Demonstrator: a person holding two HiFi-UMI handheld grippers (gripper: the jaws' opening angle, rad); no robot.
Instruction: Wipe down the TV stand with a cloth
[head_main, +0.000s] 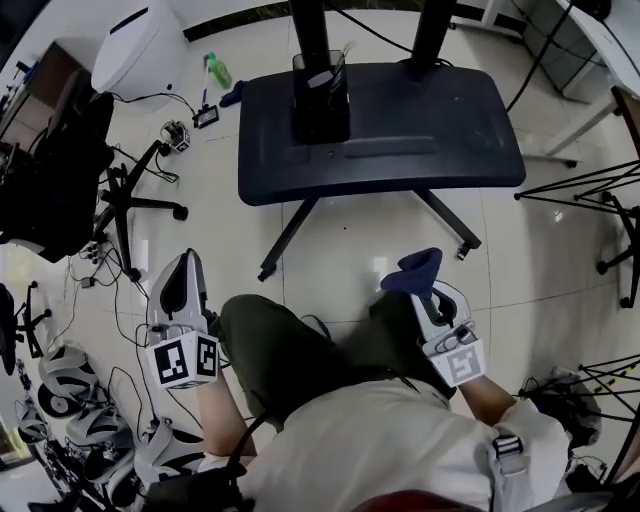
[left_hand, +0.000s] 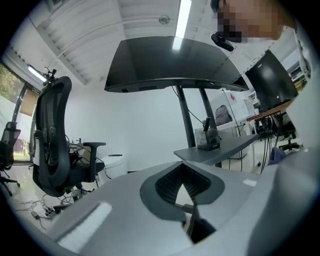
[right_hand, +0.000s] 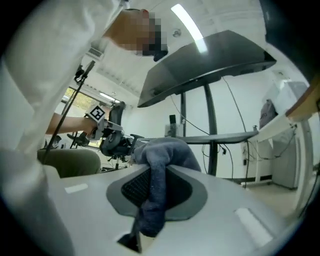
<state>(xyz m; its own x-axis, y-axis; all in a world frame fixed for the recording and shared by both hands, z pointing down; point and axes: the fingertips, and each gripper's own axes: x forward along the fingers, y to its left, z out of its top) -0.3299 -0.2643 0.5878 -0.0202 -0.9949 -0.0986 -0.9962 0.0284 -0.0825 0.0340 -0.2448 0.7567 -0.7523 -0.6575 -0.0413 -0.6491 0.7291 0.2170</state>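
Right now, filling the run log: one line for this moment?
left gripper shut, empty | right gripper shut on cloth | TV stand untouched

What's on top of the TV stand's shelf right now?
Only a small box beside the posts shows on the shelf. The cloth is off it, clamped in the right gripper. Box and posts cover the surface behind them.

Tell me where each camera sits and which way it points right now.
Head view: on the person's head, looking steeply down at the stand and floor; shows legs, left tongs, right tongs gripping the cloth.
Left gripper view: on the left tongs, low, looking up along shut, empty jaws at the TV; shirt at top right.
Right gripper view: on the right tongs, looking up past the cloth at the TV; shows sleeve, knee.
Shared: both gripper views catch the TV and stand.
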